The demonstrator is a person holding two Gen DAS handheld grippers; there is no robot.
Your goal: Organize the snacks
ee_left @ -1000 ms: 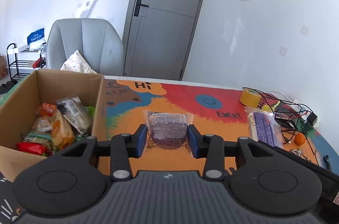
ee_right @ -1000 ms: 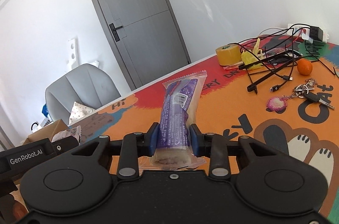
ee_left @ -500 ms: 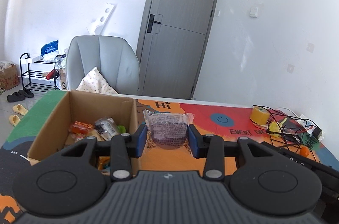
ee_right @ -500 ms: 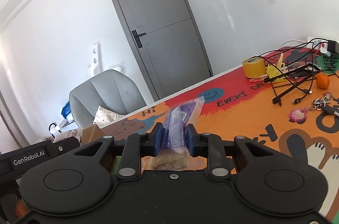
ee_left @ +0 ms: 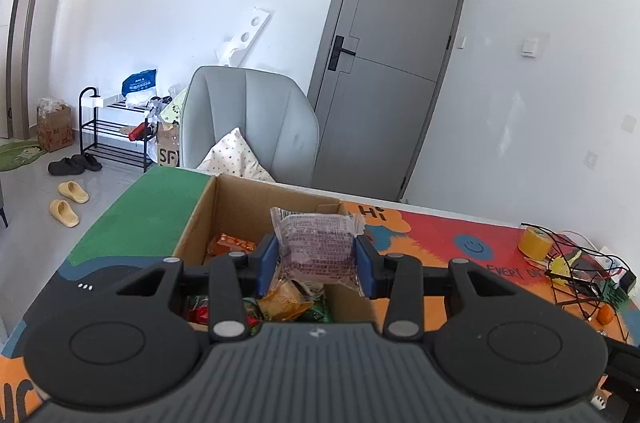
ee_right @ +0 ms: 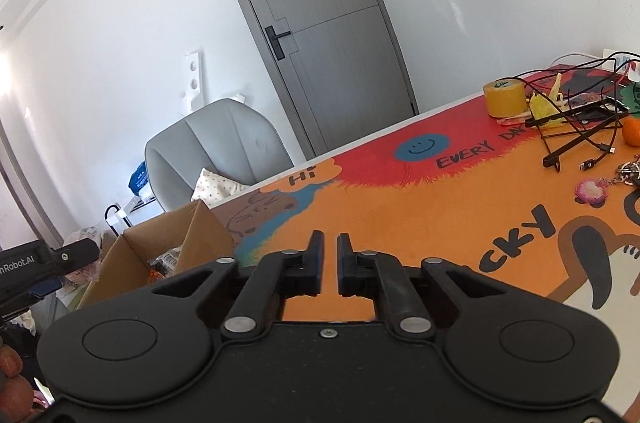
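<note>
- Left hand-held gripper (ee_left: 316,263): clamped on a clear-wrapped snack pack (ee_left: 320,247), pads on its left and right edges, pack upright and off the desk.
- Pack sits above the open box (ee_left: 200,219), roughly over its right half; more snacks (ee_left: 284,303) already lie in the box bottom.
- Step in hand, my read: drop this pack into the box.
- Do it well: get the pack fully inside the right wall before letting go; it looks close to that wall, so nudge left in the scene.
- Lower until the pack is just above the pile, then release. A high drop could bounce it off the rim.
- Wrapper is slippery film, so keep the squeeze steady until it is placed.
- Right hand-held gripper (ee_right: 329,265): nothing between the pads, narrow gap, jaws opening. It hovers over bare orange desk (ee_right: 400,223), box to its left.
- Keep the right one clear of the box mouth while the left unloads.
- No loose snack visible on the desk in the right view; the far right shows only tape (ee_right: 505,98), cables (ee_right: 576,127), an orange (ee_right: 632,131), keys.
</note>
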